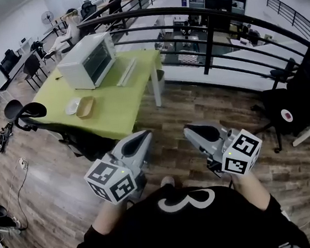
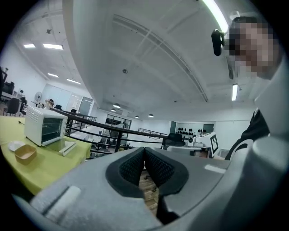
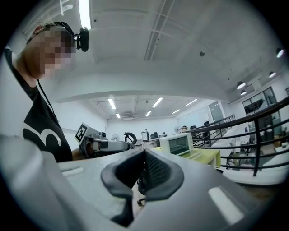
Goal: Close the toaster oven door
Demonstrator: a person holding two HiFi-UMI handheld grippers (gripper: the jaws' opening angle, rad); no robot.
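Observation:
A white toaster oven (image 1: 88, 60) stands at the far end of a green table (image 1: 114, 111). Its door (image 1: 127, 72) lies folded down flat in front of it. Both grippers are held close to the person's body over the wooden floor, well short of the table. The left gripper (image 1: 145, 134) and the right gripper (image 1: 191, 128) are shut with nothing between their jaws. In the left gripper view the left gripper (image 2: 144, 149) points past the oven (image 2: 44, 125), which is far off at the left. The right gripper (image 3: 144, 151) looks towards the distant oven (image 3: 178, 144).
A wooden bowl (image 1: 85, 107) and a white dish (image 1: 73, 106) sit on the table's near half. A black office chair (image 1: 29, 115) stands at the table's left corner. A black railing (image 1: 211, 31) runs behind the table, and another chair (image 1: 286, 105) stands at the right.

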